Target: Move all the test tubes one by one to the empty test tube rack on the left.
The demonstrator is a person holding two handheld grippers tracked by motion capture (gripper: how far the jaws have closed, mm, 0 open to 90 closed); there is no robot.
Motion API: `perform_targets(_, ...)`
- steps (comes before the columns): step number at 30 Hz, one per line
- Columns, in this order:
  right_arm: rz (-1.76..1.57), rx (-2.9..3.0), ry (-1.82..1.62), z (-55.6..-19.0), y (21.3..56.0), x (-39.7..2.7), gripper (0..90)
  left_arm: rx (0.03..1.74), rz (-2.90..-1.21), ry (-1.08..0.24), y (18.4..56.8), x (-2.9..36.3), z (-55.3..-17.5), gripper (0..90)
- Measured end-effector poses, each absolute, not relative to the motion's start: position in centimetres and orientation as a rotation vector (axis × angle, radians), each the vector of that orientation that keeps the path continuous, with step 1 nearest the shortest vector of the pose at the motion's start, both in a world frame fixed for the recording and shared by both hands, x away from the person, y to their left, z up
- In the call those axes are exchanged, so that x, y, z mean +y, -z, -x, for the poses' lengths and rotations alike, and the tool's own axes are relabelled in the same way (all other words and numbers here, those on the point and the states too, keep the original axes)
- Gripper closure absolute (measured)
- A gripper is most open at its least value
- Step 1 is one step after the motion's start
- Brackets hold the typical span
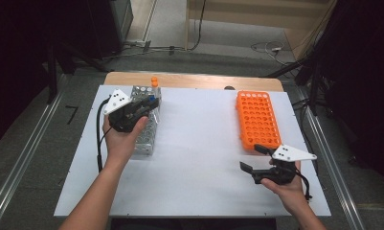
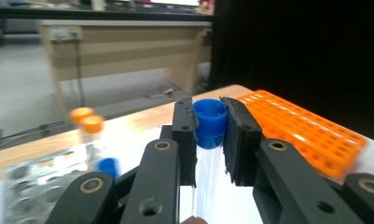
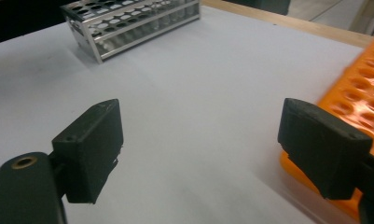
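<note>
Right gripper [image 1: 249, 159]: near right, jaws wide apart, beside orange rack [image 1: 258, 119]
Left gripper [image 2: 211, 140]: clamped on blue-capped tube [image 2: 210, 122], over metal rack [image 1: 146, 125]

Black tongs [image 1: 152, 103] [image 1: 251, 158] — brass-ringed pivots, foam-like pads, white drilled triangular plates, trailing black cables — forearms bare.

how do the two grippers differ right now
The left gripper is shut on a blue-capped tube; the right gripper is open and holds nothing. The left one is raised over the metal rack; the right one sits low beside the orange rack. Both are hand-held, with black jaws.
</note>
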State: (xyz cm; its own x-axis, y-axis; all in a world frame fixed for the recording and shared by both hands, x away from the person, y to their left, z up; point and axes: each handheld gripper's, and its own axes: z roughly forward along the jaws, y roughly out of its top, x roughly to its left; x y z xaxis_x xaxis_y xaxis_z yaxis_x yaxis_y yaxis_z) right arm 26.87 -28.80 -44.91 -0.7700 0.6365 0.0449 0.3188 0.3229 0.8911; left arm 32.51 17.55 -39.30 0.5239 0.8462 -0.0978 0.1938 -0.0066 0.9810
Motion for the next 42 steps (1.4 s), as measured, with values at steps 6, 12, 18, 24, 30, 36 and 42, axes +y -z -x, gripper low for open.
perform_targets(6,-0.915,2.250,-1.411,-25.7,45.4,-31.4,10.9,1.002,-1.521,-0.733,40.3,18.0,-33.9,76.5)
perform_targets(12,-0.947,2.242,-1.392,-25.4,46.1,-32.6,10.9,1.041,-1.536,-0.805,41.0,17.8,-34.7,76.5)
perform_targets(18,-0.960,2.225,-1.391,-25.6,46.2,-32.9,10.9,1.094,-1.572,-0.719,42.3,17.9,-35.6,75.6)
perform_targets(24,-0.975,2.212,-1.393,-25.8,46.4,-33.4,10.9,1.128,-1.549,-0.651,42.3,18.3,-34.5,27.7)
perform_targets(30,-0.994,2.198,-1.387,-26.2,46.7,-33.9,10.4,1.060,-1.555,-0.593,42.1,18.8,-30.8,2.7)
perform_targets(36,-1.015,2.190,-1.383,-26.6,46.8,-34.1,8.7,1.016,-1.550,-0.568,42.9,19.4,-26.5,0.0)
perform_targets(42,-1.041,2.173,-1.368,-26.9,47.1,-34.7,7.0,0.951,-1.580,-0.549,44.7,19.4,-22.5,0.0)
